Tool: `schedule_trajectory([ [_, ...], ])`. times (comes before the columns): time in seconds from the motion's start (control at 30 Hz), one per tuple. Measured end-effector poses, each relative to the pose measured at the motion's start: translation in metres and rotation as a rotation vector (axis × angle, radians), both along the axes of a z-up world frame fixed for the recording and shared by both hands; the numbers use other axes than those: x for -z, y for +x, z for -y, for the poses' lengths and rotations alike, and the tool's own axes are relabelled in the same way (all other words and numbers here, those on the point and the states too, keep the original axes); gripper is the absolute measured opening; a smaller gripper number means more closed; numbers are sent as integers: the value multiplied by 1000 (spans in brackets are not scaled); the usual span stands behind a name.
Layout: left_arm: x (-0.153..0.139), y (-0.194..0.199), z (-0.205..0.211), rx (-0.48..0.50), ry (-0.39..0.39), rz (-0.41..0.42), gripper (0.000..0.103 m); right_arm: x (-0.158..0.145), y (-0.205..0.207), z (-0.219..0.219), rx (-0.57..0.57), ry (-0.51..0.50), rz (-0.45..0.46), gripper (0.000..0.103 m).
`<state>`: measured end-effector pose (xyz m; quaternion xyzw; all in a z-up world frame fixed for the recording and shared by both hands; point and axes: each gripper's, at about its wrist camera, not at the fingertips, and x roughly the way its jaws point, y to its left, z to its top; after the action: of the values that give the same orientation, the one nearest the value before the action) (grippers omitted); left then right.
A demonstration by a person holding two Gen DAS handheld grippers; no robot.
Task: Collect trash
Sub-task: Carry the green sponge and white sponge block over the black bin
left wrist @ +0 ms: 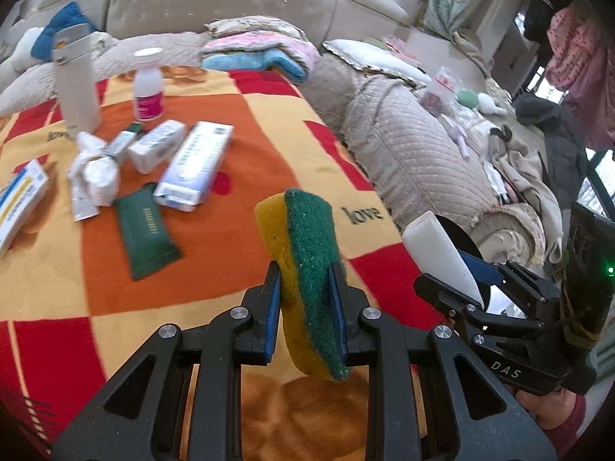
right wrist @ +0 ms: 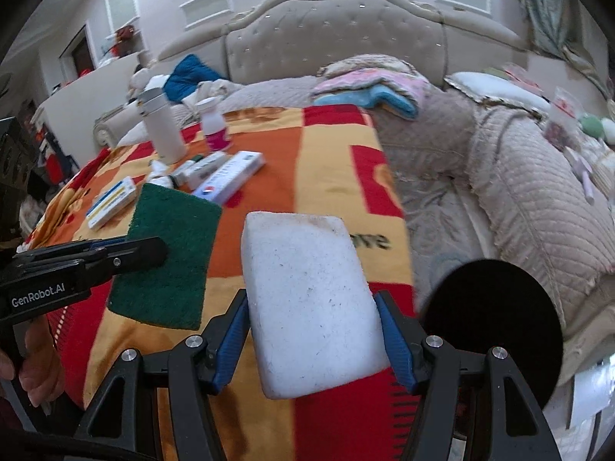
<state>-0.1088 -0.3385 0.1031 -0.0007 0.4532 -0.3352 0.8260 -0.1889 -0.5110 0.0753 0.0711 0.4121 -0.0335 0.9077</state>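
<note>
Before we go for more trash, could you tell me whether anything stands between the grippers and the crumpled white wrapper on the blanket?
Nothing on the blanket blocks the crumpled white wrapper, but both grippers are full: the left gripper clamps a yellow-green sponge, the right gripper a white foam block.

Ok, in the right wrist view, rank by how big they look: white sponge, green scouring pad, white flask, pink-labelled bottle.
1. white sponge, though it is nearest the lens
2. green scouring pad, also close
3. white flask
4. pink-labelled bottle
</note>
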Motion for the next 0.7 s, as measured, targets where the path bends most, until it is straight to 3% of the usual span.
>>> schedule_trajectory([
  [0.7, 13, -29, 110, 169, 15, -20, 21, 20, -52, 97, 207, 24, -32, 63],
])
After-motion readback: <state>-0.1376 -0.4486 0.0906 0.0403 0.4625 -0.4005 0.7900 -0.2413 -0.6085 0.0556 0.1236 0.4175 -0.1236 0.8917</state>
